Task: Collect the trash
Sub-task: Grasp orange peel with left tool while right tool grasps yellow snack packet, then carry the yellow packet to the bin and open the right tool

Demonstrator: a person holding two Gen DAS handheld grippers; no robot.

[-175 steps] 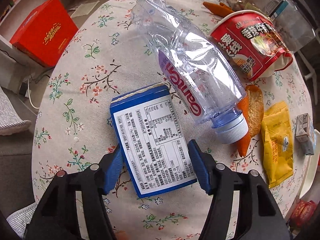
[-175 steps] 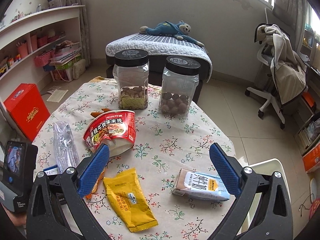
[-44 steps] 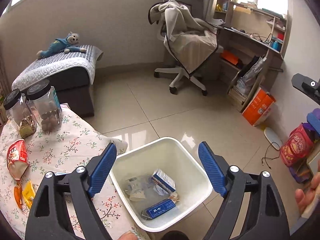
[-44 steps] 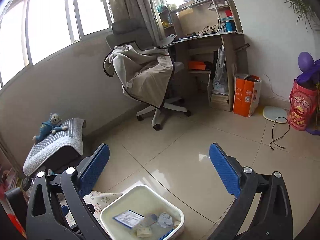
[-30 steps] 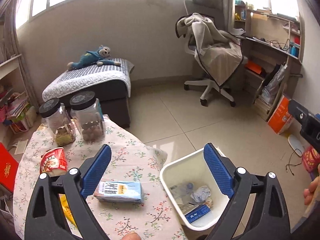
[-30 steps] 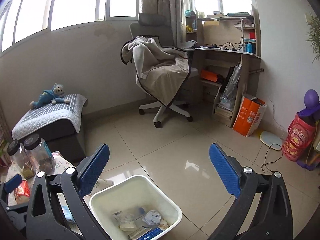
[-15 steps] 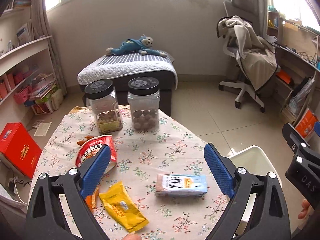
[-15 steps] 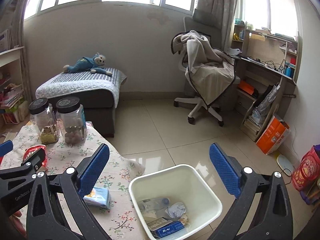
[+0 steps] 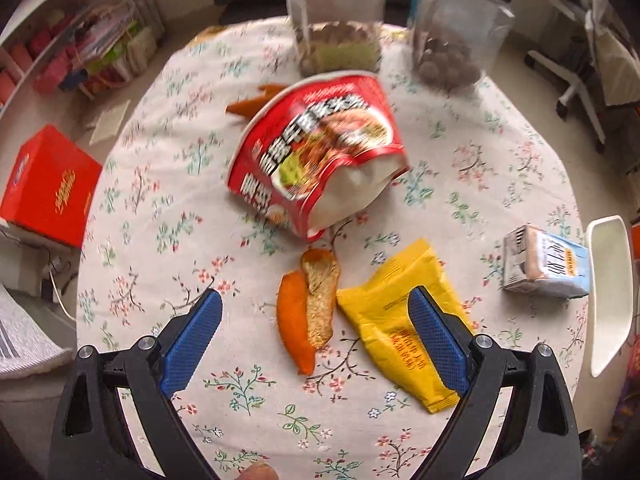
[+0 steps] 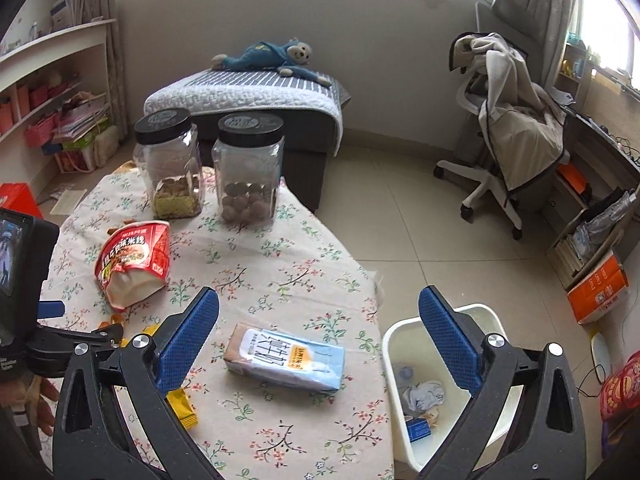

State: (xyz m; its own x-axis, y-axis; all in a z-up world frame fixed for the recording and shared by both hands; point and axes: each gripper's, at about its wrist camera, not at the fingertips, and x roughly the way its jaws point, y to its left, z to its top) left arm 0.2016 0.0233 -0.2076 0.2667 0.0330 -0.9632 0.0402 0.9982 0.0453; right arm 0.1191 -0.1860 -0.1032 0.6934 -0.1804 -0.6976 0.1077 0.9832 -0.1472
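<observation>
My left gripper (image 9: 314,322) is open and empty above the floral table (image 9: 160,208), its fingers either side of orange peels (image 9: 306,312) and a yellow wrapper (image 9: 404,328). A crushed red noodle cup (image 9: 316,148) lies just beyond. A light blue milk carton (image 9: 544,268) lies at the right edge. My right gripper (image 10: 318,334) is open and empty above that carton (image 10: 286,356). The white trash bin (image 10: 444,392), holding several thrown-away items, stands on the floor right of the table. The noodle cup (image 10: 134,258) is at the left.
Two black-lidded clear jars (image 10: 208,164) stand at the table's far side. A red box (image 9: 48,184) sits on the floor to the left. The bin rim (image 9: 608,292) shows at the table's right edge. An office chair (image 10: 512,136) stands beyond.
My left gripper has swung from the bin back over the table and dropped low over the peels and yellow wrapper. My right gripper has turned toward the table and milk carton. The bottle and blue carton are gone from the table.
</observation>
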